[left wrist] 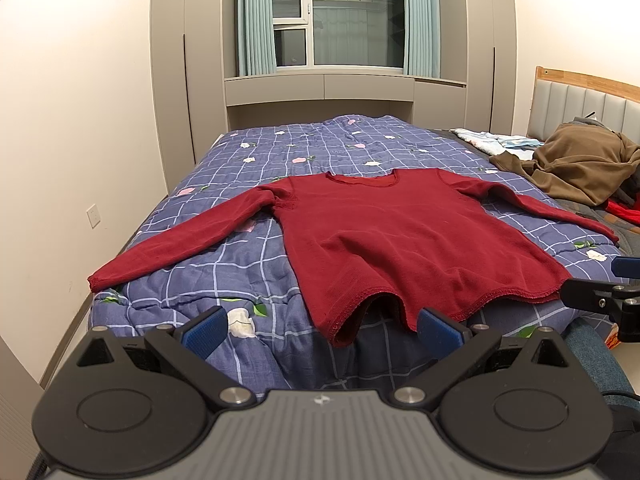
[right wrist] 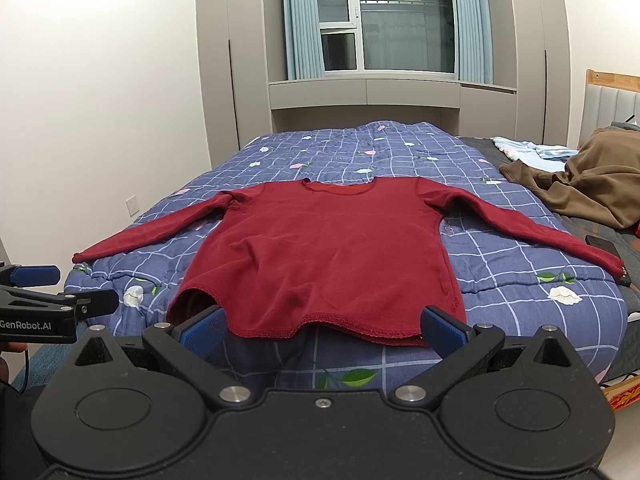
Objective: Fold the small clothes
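Observation:
A dark red long-sleeved sweater lies flat on the bed, neckline far, hem at the near edge, both sleeves spread out sideways. It also shows in the right wrist view. My left gripper is open and empty, just short of the hem's left part. My right gripper is open and empty, just short of the hem's middle. The right gripper's fingers show at the right edge of the left wrist view. The left gripper's fingers show at the left edge of the right wrist view.
The bed carries a blue checked floral quilt. A brown garment and light blue clothes are piled at the right by the headboard. A dark phone lies near the right sleeve's cuff. Wardrobes and a window stand beyond.

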A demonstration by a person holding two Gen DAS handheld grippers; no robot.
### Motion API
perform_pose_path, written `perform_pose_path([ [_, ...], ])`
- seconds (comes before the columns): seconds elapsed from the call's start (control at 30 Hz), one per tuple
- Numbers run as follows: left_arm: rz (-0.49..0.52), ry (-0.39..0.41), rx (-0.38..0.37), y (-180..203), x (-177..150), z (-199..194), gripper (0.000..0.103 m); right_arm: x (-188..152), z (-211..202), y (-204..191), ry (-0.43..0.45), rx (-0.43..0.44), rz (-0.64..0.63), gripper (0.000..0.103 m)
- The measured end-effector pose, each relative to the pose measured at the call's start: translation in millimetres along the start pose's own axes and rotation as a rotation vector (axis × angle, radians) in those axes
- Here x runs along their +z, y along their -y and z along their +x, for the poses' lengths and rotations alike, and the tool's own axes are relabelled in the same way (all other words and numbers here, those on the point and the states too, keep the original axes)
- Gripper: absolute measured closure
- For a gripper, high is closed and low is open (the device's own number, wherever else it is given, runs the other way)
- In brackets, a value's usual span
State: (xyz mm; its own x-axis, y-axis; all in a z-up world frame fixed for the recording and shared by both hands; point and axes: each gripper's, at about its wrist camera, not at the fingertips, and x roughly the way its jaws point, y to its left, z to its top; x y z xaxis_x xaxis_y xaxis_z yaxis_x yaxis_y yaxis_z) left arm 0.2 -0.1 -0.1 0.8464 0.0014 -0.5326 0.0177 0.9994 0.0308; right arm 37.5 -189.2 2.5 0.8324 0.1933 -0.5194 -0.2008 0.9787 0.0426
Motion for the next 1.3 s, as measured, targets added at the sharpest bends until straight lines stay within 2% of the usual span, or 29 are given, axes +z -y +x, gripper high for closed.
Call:
perform_pose_path([
  [1.23,0.0,-0.001,0.0,0.0,0.0,0.1,0.0,-2.1,0.3,4.4,-0.001,-0.001,-0.002,0.0],
  [1.3,0.0,-0.001,0.0,0.0,0.0,0.0,0.0,-1.4,2.0,-4.6,-0.004,0.0,0.0,0.0],
])
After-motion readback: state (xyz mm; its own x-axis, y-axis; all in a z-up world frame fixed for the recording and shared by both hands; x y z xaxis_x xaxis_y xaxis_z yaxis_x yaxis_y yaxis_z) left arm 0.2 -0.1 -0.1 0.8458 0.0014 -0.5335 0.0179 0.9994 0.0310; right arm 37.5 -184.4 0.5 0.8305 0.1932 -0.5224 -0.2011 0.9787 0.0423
